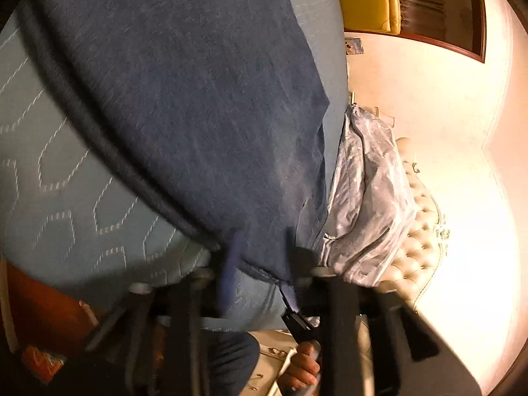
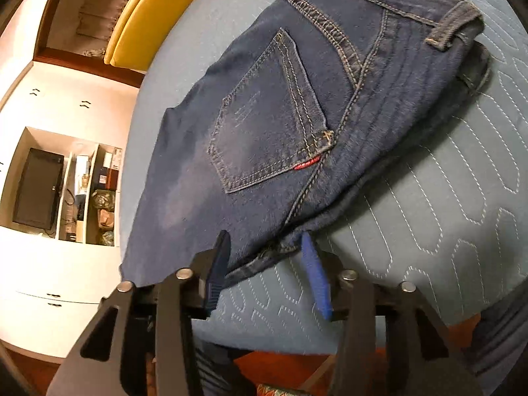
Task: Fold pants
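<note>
**Jeans at the near edge of the bed: both grippers at the same fold edge**

The jeans (image 2: 297, 115) lie folded on the quilted blue bed (image 2: 429, 214), back pocket up. In the right wrist view the long axis runs diagonally, from the waistband at the upper right to the near edge of the bed at the lower left.

The right gripper (image 2: 267, 264) stands directly at the near hem of the denim. Its 2 blue fingers (image 2: 315, 280) straddle the fold edge with a clear gap on both sides. The jaws are parted and nothing is clamped; the cloth lies between them, not pressed.

The left gripper (image 1: 260, 257) sits at the near edge of the same denim. The view is blurred: 1 blue finger (image 1: 232, 260) overlaps the hem, and whether it pinches cloth cannot be told.

Judgement: the right gripper is the better placed for the next grasp, with the fold edge straight ahead of it.

View differences: only the right wrist view shows the waistband, the pocket and the full lie of the garment. Only the left wrist view shows a grey patterned pillow (image 1: 369, 198) just beside the jeans, and the person's hand (image 1: 303, 366) below.
</note>
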